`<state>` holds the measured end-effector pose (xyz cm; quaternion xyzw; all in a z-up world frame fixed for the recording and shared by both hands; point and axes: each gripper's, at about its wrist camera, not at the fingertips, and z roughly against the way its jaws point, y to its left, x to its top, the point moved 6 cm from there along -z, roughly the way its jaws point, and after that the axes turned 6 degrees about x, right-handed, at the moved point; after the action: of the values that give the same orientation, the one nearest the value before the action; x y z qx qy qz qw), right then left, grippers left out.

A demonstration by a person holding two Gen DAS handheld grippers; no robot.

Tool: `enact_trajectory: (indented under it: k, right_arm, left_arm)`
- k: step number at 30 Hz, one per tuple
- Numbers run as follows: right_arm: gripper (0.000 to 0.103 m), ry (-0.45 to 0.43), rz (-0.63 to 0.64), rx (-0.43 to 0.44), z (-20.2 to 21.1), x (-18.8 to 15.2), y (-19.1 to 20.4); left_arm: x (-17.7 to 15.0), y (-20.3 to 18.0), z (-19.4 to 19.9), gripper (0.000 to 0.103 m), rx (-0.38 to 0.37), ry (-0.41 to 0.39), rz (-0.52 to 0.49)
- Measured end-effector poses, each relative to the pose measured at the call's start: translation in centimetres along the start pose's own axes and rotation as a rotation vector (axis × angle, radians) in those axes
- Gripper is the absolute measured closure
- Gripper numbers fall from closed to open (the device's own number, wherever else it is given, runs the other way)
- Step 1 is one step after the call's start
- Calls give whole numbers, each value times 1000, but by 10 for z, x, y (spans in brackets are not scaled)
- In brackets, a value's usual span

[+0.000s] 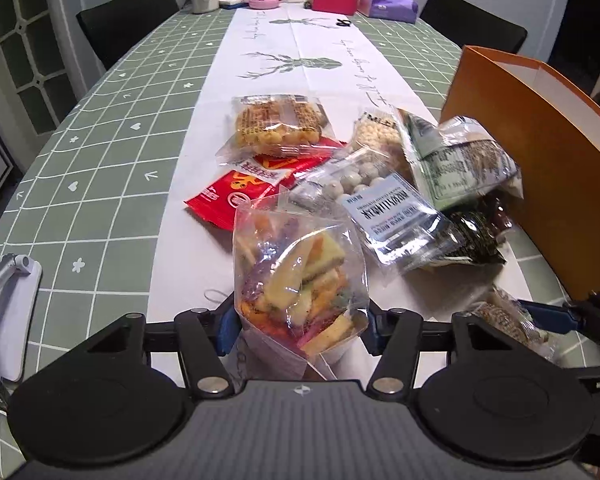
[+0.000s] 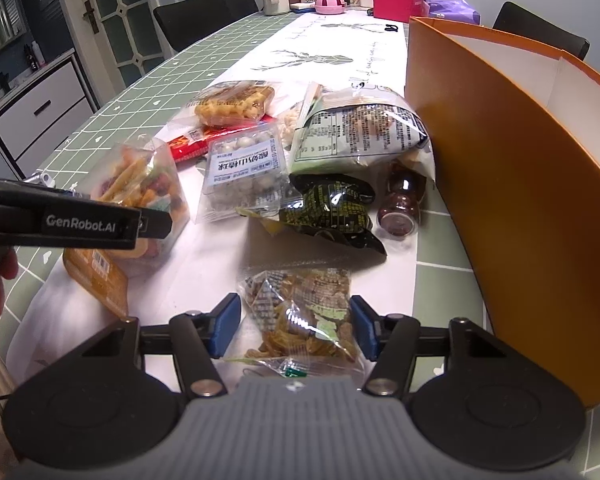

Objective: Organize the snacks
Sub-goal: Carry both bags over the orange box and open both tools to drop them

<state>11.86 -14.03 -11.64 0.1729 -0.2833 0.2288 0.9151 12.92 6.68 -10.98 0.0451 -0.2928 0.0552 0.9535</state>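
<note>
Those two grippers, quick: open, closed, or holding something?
Left gripper: closed on the bag of colourful veggie chips.
Right gripper: around the bag of yellow strips; grip cannot be told.

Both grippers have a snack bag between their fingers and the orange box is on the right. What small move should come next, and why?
Probably lift the right gripper with its bag of crisps and carry it toward the orange box: the bag sits between the pads, and the box stands open close by.
</note>
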Motion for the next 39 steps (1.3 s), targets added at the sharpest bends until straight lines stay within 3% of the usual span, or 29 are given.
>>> enact_trajectory:
  k: [9, 13, 21, 28, 39]
  right_arm:
    - [50, -2, 54, 19, 21, 0, 6]
    - [51, 20, 108, 25, 33, 3, 10]
    - [51, 69, 228, 54, 59, 14, 14]
    - [52, 74, 335, 41, 94, 35, 10]
    - [52, -17, 343, -105, 148, 86, -44]
  left_arm:
    - [-10, -9, 25, 40, -58, 32, -48]
    - [-15, -17, 36, 40, -101, 76, -103]
    - [-12, -27, 58, 41, -119, 117, -224]
    - [16, -46, 81, 41, -131, 111, -361]
    - [83, -112, 123, 41, -193, -25, -552]
